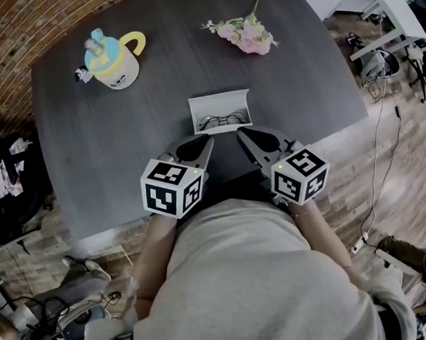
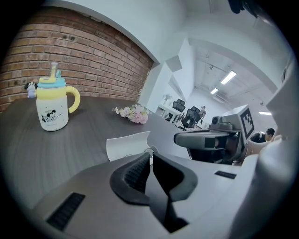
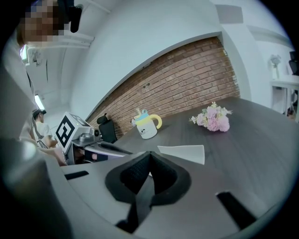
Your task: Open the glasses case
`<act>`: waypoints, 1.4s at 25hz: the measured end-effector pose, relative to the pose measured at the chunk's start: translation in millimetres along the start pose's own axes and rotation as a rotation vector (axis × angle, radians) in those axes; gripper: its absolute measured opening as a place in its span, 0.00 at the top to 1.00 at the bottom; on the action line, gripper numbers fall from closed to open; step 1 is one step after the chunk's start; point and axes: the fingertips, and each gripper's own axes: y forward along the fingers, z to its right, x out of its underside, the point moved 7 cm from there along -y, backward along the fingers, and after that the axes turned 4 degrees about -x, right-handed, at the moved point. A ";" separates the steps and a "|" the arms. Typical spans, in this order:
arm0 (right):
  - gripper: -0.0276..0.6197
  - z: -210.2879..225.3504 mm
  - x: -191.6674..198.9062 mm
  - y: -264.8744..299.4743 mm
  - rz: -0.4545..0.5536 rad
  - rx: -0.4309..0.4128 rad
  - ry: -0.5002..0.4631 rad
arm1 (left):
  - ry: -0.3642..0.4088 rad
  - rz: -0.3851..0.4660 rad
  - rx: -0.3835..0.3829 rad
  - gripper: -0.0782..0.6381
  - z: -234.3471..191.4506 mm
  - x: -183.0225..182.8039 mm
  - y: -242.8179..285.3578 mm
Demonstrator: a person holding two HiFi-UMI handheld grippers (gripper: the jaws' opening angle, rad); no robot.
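Observation:
A white glasses case (image 1: 219, 101) lies open near the table's front edge, its lid standing up and dark-framed glasses (image 1: 222, 119) inside. My left gripper (image 1: 209, 138) is shut and empty, its tip just short of the case's front left corner. My right gripper (image 1: 241, 132) is shut and empty too, close to the front right corner. From the left gripper view the raised lid (image 2: 127, 144) shows just beyond the shut jaws (image 2: 150, 156), with the right gripper (image 2: 205, 139) alongside. The right gripper view has the lid (image 3: 183, 153) past its shut jaws (image 3: 149, 156).
On the dark grey table (image 1: 109, 136), a yellow cup with a blue lid (image 1: 114, 60) stands at the far left and a pink flower bunch (image 1: 243, 34) lies at the far right. A brick wall runs behind the table. Cables and office furniture sit on the floor to the right.

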 end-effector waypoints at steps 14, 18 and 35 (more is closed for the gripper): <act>0.95 -9.7 10.3 -1.7 -0.030 -0.010 -0.034 | 0.013 0.021 -0.002 0.84 7.3 4.4 -7.9; 0.95 -11.9 11.5 -1.8 -0.034 -0.009 -0.045 | 0.013 0.022 -0.002 0.84 8.5 5.2 -8.7; 0.95 -12.6 11.3 -3.4 -0.026 -0.027 -0.030 | 0.014 0.025 0.002 0.84 5.1 2.8 -7.6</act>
